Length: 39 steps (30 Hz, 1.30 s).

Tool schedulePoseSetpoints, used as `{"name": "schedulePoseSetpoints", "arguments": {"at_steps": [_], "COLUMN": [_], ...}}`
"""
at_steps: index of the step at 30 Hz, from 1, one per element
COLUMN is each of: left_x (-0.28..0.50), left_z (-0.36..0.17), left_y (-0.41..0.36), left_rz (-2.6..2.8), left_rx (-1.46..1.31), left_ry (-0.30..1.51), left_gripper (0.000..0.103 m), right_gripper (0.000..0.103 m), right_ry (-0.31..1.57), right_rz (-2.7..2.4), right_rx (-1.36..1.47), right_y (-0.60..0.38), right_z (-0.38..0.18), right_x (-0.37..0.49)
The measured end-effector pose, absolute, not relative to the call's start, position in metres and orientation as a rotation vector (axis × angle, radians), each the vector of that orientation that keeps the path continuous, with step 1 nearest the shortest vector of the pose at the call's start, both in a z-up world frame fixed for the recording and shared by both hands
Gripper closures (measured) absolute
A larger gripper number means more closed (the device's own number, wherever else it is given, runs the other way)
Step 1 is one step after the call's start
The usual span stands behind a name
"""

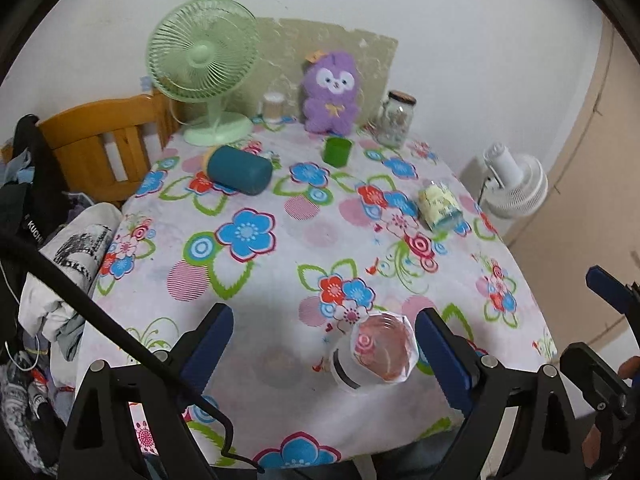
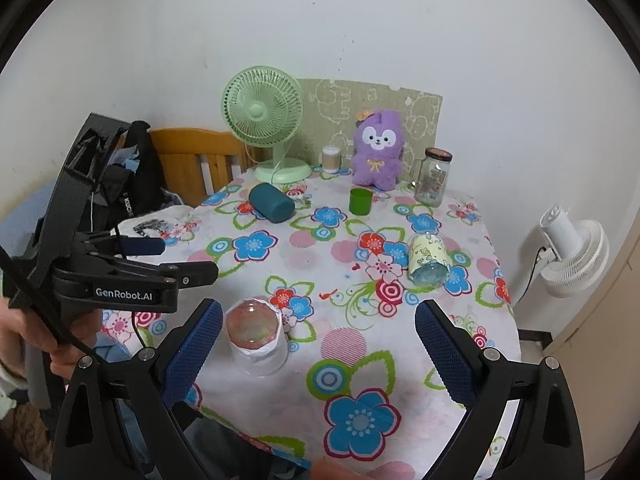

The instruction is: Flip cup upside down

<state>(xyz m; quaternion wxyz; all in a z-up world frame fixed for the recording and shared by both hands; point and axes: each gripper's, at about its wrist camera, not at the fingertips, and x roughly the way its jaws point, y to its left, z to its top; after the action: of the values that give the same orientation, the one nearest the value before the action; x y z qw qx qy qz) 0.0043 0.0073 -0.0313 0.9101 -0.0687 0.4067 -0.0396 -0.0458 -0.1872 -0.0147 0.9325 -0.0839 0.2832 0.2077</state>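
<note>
so the clear cup (image 1: 374, 350) stands upright low in both frames on the flowery surface (image 1: 280, 248), just inside the left tongs' (image 1: 324, 344) right finger and the right tongs' (image 2: 318, 338) left finger, both spread wide, holding nothing.

The cup (image 2: 256, 340) looks like clear, glossy plastic. Under it the tabletop (image 2: 360, 364) wears a matt flowered cloth. The right gripper (image 2: 318, 348) has rough, dimpled blue pads (image 2: 444, 354) on matt black plastic. Behind the cloth stand a fuzzy plush toy (image 2: 378, 148), a shiny glass jar (image 2: 434, 178) and a varnished wooden chair (image 2: 192, 160).
</note>
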Motion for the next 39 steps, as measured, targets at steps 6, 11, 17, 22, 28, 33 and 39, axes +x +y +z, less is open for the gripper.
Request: {"name": "schedulePoseSetpoints", "arguments": {"at_steps": [6,11,17,22,28,33,39], "left_x": [-0.018,-0.036,-0.048,-0.049,-0.051,-0.051,-0.05], "left_z": [-0.036,-0.036,-0.038,-0.038,-0.036,-0.034,-0.034], "left_y": [0.007,0.004,0.004,-0.001,-0.004,-0.003,-0.003], "left_rz": [-0.027,0.043,0.079,0.09,0.106,0.106,0.103], "left_rx": [-0.153,-0.125,-0.131,-0.107,-0.076,-0.074,-0.069], "left_ry": [0.718,0.593,0.528,0.536,0.526,0.525,0.523], "left_gripper": [0.006,0.005,0.0,0.0,0.0,0.0,0.0], "right_gripper": [0.005,0.005,0.0,0.0,0.0,0.0,0.0], "right_ry": [0.516,0.506,0.458,0.461,0.476,0.487,0.49], "right_rz": [0.391,0.417,0.415,0.407,0.401,0.403,0.407], "right_rx": [-0.154,-0.119,-0.119,-0.121,-0.11,-0.103,-0.106], "right_y": [-0.184,-0.184,-0.182,-0.181,-0.184,-0.184,-0.182], "right_z": [-0.019,-0.021,-0.02,-0.021,-0.023,-0.024,-0.024], "right_x": [-0.053,-0.058,-0.069,-0.07,-0.068,-0.067,-0.066]}}
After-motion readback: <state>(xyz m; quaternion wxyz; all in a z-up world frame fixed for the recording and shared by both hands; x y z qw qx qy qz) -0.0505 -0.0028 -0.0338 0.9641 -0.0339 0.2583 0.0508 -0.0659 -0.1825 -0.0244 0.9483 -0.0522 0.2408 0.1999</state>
